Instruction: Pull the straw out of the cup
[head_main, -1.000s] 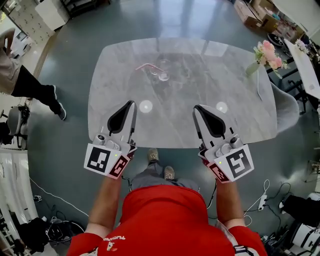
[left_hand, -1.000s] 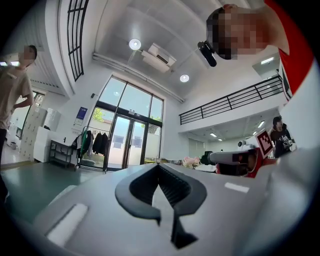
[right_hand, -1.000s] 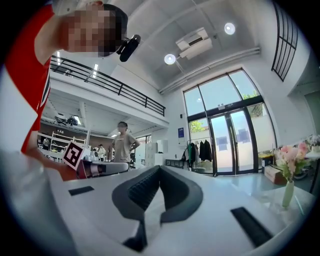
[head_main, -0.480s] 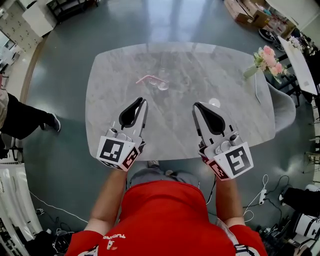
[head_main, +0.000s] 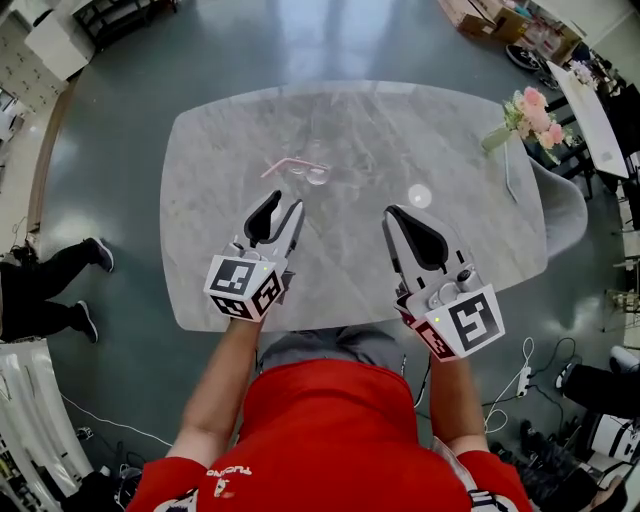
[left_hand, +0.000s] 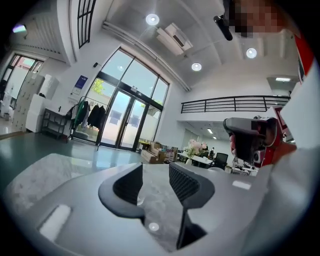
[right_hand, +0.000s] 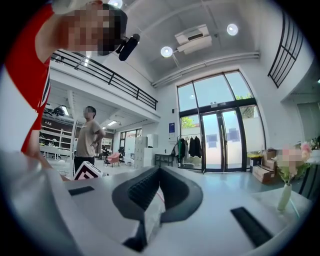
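Our head view looks steeply down on the table (head_main: 220, 150), with the left gripper (head_main: 286, 202) and right gripper (head_main: 392, 214) close beneath us at its near edge. The left gripper view rides low behind its opening jaws, nothing between them, and faces level toward the far right. The right gripper view looks level along its meeting jaws toward the far side. All three share the tabletop and the flowers (head_main: 535, 108) far right; each gripper view catches the other gripper at its edge
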